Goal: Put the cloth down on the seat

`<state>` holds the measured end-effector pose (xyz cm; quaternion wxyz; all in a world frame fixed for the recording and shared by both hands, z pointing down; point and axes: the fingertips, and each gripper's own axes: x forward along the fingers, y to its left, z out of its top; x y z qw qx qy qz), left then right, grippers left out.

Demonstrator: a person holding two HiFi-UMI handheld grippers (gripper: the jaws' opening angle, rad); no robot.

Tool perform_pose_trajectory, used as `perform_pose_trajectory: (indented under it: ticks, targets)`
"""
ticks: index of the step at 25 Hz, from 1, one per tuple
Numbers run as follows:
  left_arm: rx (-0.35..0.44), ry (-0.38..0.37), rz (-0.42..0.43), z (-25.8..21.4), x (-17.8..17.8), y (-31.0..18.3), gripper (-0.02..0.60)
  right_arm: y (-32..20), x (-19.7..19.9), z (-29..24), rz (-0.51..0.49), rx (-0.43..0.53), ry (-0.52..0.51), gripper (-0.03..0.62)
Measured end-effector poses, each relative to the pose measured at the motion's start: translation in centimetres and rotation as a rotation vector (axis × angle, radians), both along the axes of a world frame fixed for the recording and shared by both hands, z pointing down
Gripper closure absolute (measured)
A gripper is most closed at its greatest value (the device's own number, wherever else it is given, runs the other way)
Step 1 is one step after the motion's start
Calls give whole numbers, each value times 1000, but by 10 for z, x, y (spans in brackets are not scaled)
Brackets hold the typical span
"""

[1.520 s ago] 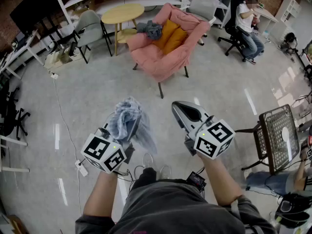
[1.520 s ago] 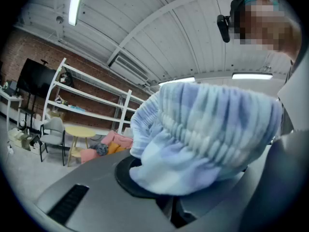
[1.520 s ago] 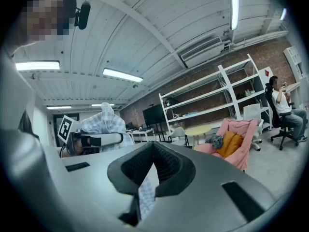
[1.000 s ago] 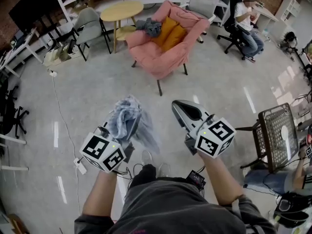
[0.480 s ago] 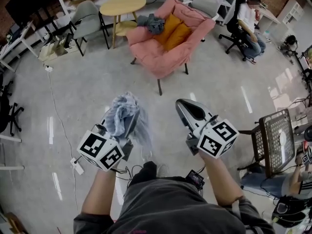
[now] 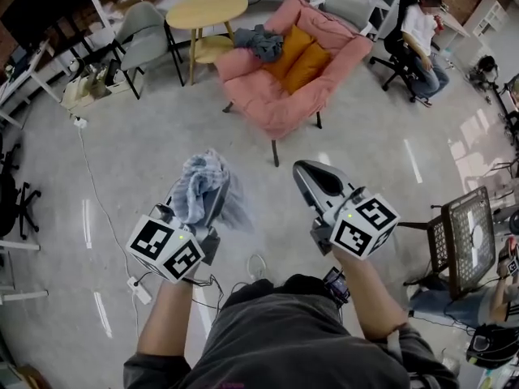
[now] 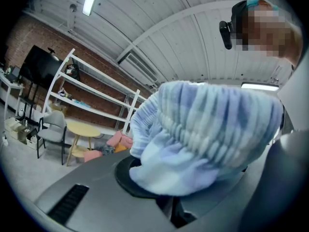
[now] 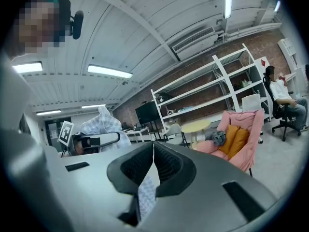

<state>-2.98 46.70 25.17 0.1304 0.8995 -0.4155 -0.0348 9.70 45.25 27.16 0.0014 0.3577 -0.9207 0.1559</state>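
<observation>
A crumpled light blue and white cloth [image 6: 204, 190] bulges up out of my left gripper [image 6: 203, 217], which is shut on it and held over the floor at waist height. In the left gripper view the cloth [image 7: 203, 139] fills the middle and hides the jaw tips. My right gripper [image 6: 303, 173] is level with it on the right, shut with nothing in it; its ribbed pads [image 8: 166, 166] meet. The seat is a pink armchair [image 6: 272, 96] with orange cushions [image 6: 302, 53], standing well ahead of both grippers.
A grey garment [image 6: 261, 42] lies on the armchair's left arm. Behind it are a round yellow table [image 6: 207, 9] and a grey chair [image 6: 144, 43]. A person [image 6: 422, 35] sits at the back right. A black mesh chair [image 6: 464, 237] stands at my right. A cable [image 6: 89, 177] runs along the floor at left.
The armchair has shifted a little lower and to the right in the head view. Both grippers keep their pose, the left still holding the cloth.
</observation>
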Motion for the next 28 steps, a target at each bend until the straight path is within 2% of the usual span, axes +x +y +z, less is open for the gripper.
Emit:
perform_pose_trajectory:
  ticks: [15, 23, 28]
  targets:
    - [4, -3, 5, -1, -19, -104, 558, -101, -15, 1, 7, -4, -13, 577]
    - [-10, -21, -17, -5, -4, -193, 558, -195, -4, -1, -28, -15, -22, 577]
    - [-9, -33, -42, -9, 13, -257, 558, -259, 16, -1, -54, -21, -21, 577]
